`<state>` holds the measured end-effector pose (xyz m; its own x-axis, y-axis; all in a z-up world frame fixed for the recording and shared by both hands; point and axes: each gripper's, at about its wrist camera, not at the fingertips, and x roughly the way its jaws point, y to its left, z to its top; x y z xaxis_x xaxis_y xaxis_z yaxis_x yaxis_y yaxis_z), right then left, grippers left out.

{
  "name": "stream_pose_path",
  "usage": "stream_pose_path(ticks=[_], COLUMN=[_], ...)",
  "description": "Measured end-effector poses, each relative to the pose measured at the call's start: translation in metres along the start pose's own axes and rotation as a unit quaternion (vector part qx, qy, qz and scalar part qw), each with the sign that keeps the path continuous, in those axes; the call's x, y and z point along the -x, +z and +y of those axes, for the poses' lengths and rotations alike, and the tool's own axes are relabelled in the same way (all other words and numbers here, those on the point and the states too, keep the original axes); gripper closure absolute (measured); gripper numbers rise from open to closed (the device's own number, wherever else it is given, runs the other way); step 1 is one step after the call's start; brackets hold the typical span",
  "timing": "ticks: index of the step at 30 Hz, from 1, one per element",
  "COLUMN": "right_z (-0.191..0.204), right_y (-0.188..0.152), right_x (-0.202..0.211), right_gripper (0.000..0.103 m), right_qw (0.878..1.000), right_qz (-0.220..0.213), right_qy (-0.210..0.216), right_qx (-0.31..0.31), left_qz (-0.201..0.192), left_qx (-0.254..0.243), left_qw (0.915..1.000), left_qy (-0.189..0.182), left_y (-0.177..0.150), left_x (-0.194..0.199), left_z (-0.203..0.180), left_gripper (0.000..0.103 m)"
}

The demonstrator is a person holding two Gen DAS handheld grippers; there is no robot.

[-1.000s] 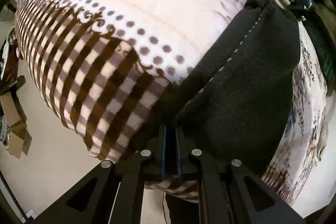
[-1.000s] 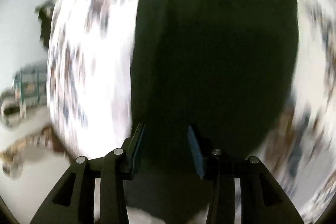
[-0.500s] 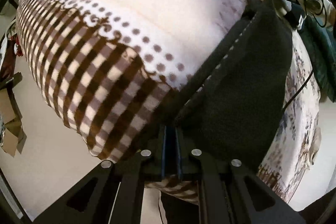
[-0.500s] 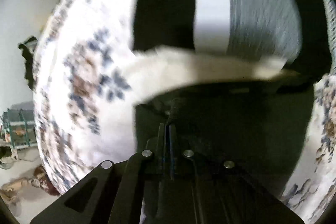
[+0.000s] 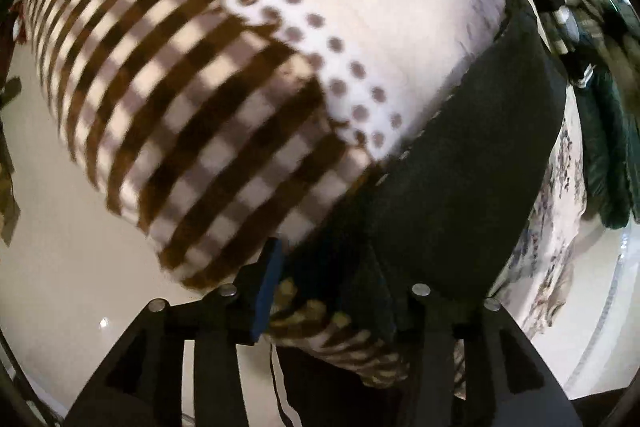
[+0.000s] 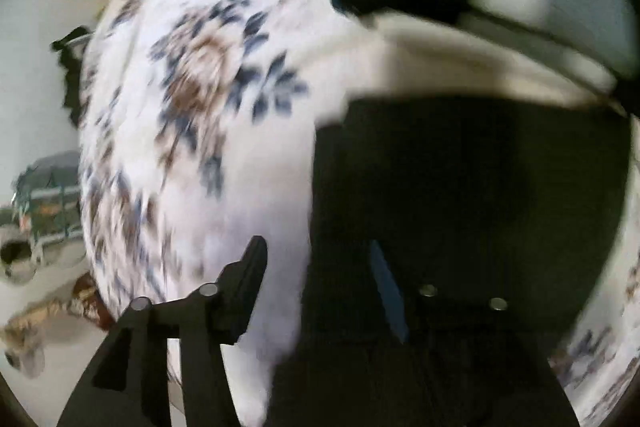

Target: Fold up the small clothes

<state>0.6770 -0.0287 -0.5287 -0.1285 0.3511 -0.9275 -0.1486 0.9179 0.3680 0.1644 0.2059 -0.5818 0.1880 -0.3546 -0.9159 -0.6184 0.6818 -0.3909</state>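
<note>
The black garment (image 5: 460, 195) lies on a patterned blanket (image 5: 360, 27), filling the 4 o'clock part of the left wrist view and running up toward 2 o'clock. In the right wrist view the same black garment (image 6: 472, 195) covers the 3 to 6 o'clock area, its left edge straight against the flowered blanket (image 6: 192, 99).

The left gripper (image 5: 324, 279) sits at 6 o'clock of its view, jaws opening; the garment's near corner lies between the 2 fingers, and the blue pad (image 5: 268, 291) at 7 o'clock stands clear of the cloth. The right gripper (image 6: 320, 283) is also at 6 o'clock, jaws opening and spread, with the garment's left edge between them; neither pad visibly presses on it.

Outward, the blanket shows a brown checked border (image 5: 192, 131) at 9 o'clock and a row of dots beside it. A dark green cloth (image 5: 612, 147) hangs at 3 o'clock. A cream band (image 6: 480, 67) lies along the garment's far edge at 1 o'clock. Pale floor (image 5: 60, 267) shows at 8 o'clock.
</note>
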Motion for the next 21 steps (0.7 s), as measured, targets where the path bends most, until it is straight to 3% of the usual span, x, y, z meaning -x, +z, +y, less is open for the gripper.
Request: stream_pose_path(ticks=[2,5,7,11,16,21], right_z=[-0.017,-0.056,-0.072,-0.114,-0.122,-0.119], right_y=[-0.047,-0.143,-0.193,-0.314,-0.401,-0.448], right_x=[0.015,0.014,-0.005,-0.057,-0.103,-0.128], right_gripper=[0.043,0.04,0.04,0.04,0.04,0.04], right_qw=[1.0,0.998,0.995,0.975,0.952,0.938], right_qz=[0.006,0.046,0.075,0.151,0.188,0.166], right_qy=[0.009,0.019,0.028,0.067,0.133,0.181], right_qx=[-0.002,-0.034,-0.062,-0.145,-0.2,-0.247], left_qz=[0.003,-0.001,-0.011,-0.029,-0.027,0.009], left_qx=[0.008,0.005,-0.001,-0.021,-0.07,-0.139], left_qw=[0.9999,0.9996,0.9992,0.9989,0.9971,0.9902], left_qy=[-0.01,-0.028,-0.038,-0.032,-0.012,0.011], left_y=[-0.002,-0.003,0.001,0.01,0.014,0.013], left_x=[0.008,0.022,0.029,0.027,0.004,-0.028], left_z=[0.008,0.009,0.008,-0.005,-0.029,-0.044], left_gripper=[0.061,0.046,0.04,0.039,0.039,0.04])
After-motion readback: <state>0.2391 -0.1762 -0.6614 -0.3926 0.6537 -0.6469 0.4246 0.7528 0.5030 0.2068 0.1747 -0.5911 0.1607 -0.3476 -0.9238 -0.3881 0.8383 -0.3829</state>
